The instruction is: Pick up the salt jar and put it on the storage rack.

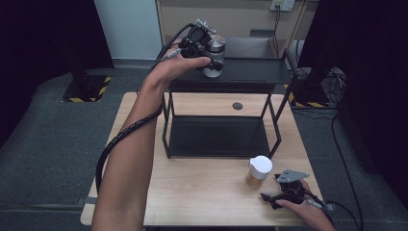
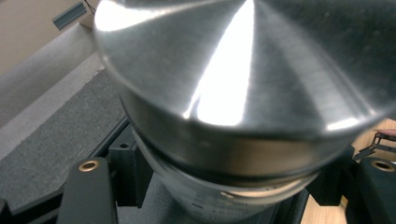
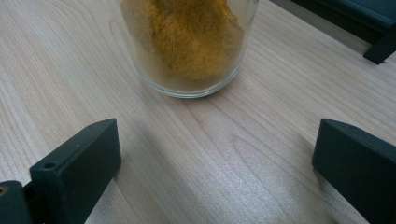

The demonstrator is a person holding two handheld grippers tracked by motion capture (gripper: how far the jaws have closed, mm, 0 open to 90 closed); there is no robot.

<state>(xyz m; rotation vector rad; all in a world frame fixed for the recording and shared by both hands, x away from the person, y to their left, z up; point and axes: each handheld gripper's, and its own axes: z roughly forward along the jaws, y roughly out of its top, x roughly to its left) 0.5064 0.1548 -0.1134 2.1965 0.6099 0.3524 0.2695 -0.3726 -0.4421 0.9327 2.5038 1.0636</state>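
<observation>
While the left claw (image 1: 211, 55) grips the steel jar (image 1: 214, 57), the right claw (image 1: 274, 190) gapes wide.

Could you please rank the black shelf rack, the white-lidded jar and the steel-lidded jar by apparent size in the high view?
1. black shelf rack
2 and 3. white-lidded jar and steel-lidded jar: they look alike, and the steel one is raised nearer the camera, so I won't rank them.
</observation>
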